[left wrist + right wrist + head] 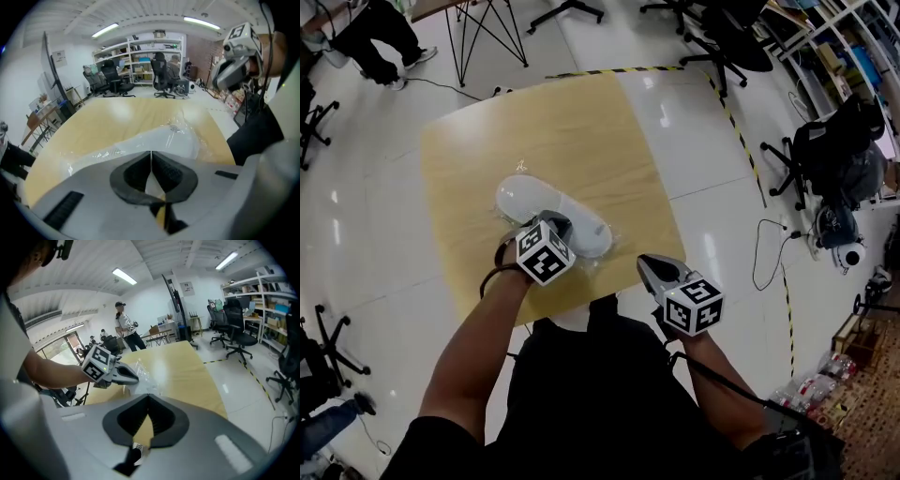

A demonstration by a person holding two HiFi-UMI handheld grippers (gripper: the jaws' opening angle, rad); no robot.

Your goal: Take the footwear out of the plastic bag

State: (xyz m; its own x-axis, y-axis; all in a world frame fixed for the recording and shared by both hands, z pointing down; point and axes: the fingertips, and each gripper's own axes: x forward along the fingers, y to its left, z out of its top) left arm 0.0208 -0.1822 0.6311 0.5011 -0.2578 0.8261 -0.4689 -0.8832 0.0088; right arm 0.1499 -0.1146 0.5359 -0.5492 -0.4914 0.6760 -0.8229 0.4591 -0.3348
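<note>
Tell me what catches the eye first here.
A white shoe inside a clear bag lies in the middle of the table. The left gripper, jaws shut, is at the bag's near end. The right gripper, also shut, hangs by the table's right edge.

A light wooden bench (581, 122) fills the middle of the head view on a glossy white floor (356, 216), with yellow-and-black tape (737, 141) running down the floor past its upper right corner. Black office chairs (825, 155) stand at the right edge and along the top, shelves (853, 56) fill the upper right corner, and a person's dark-trousered legs (380, 37) show at upper left. In the right gripper view a person in a cap (125, 326) stands beyond the bench, centre left of the frame.
</note>
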